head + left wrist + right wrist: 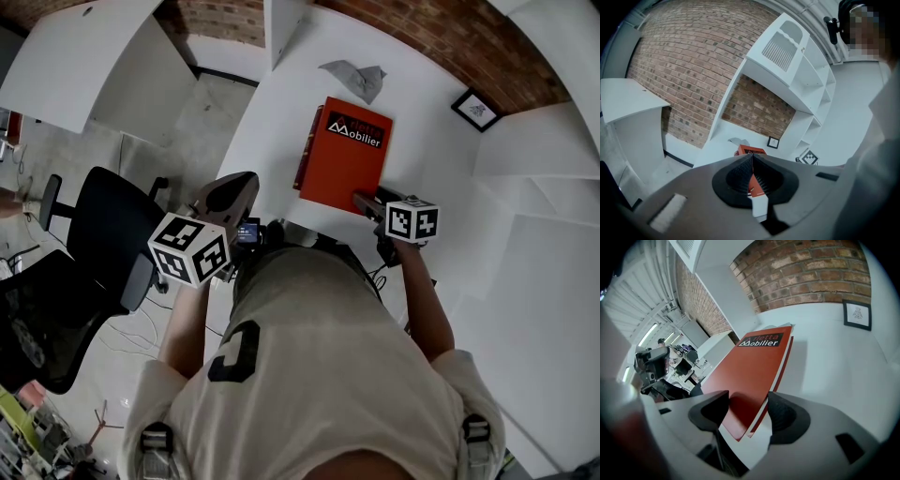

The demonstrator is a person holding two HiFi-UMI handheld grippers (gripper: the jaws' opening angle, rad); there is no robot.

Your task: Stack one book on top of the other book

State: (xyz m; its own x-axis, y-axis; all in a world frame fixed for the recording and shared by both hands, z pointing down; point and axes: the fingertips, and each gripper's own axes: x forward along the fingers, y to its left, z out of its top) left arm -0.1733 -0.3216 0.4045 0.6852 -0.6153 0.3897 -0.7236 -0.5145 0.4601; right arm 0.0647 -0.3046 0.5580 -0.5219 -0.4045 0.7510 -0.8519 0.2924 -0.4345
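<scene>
Gaping wide, the right claw (746, 401) straddles a corner of the red book (750, 362), while the left claw (752, 158) is closed, empty.

Head view: from above the person's shoulders, looking steeply down on the white worktop (422, 159), with the red book (345, 164) centre frame at arm's reach.
Left tool view: rides behind the left tool (752, 159) and faces almost level toward the brick wall (693, 70); the book appears small and far off.
Right tool view: rides on the right tool (743, 416), tilted down and very close over the book's near corner.
Shared ground: all three views take in the red book, the worktop and the framed picture (857, 314) by the wall.
</scene>
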